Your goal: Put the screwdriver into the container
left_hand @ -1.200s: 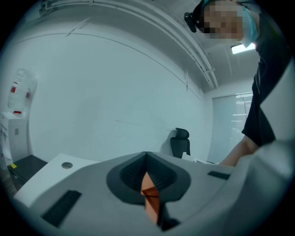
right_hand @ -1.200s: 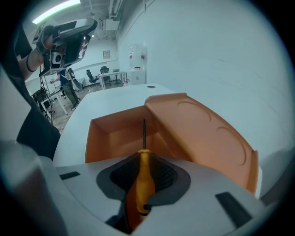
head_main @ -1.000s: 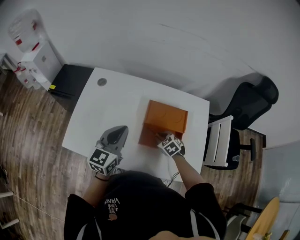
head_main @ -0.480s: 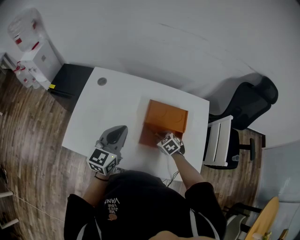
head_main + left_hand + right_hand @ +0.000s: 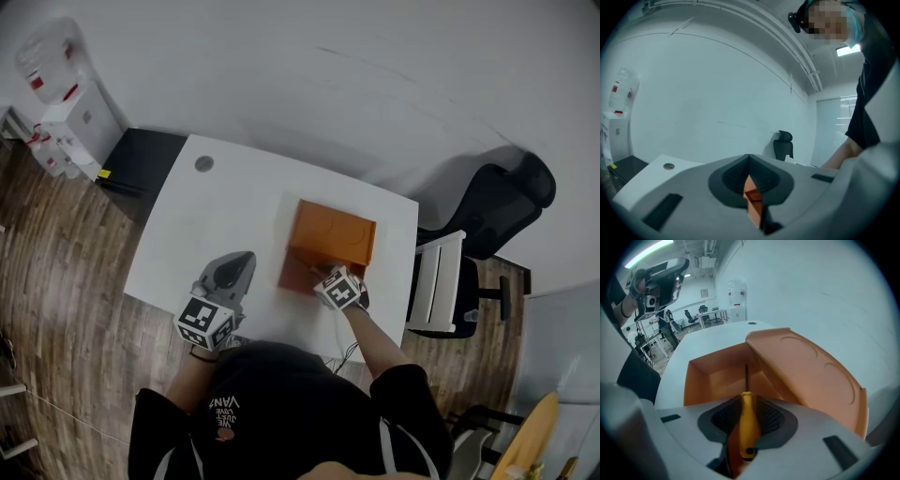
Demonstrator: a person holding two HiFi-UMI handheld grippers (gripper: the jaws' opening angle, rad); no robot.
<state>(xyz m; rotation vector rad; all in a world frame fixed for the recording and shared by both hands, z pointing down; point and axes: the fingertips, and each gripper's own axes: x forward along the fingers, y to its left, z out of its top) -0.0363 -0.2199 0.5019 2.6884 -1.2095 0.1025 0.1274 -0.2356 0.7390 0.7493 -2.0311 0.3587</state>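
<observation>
Screwdriver [image 5: 747,420] sits clamped in the right gripper [image 5: 746,404], its yellow handle pinched between the two dark pads. Its long axis runs straight ahead, along the line of the jaws. The butt of the handle faces back toward the gripper body, and the thin dark metal shaft points forward, away from the gripper. The shaft reaches over the near wall of the orange container [image 5: 710,378] just ahead of the jaws. Its tip lies within the container's open hollow; whether it touches the bottom cannot be told.

The container's lid [image 5: 808,373] stands raised ahead and to the right of that gripper, showing two round embossed shapes. In the head view the right gripper is at the container's near edge, on the white worktop [image 5: 211,216].

The left gripper [image 5: 221,298] lies lower on the worktop, off to the left of the container and apart from it. Its jaws are pressed together with nothing between them. Only a sliver of orange shows through the slit below where they meet.
</observation>
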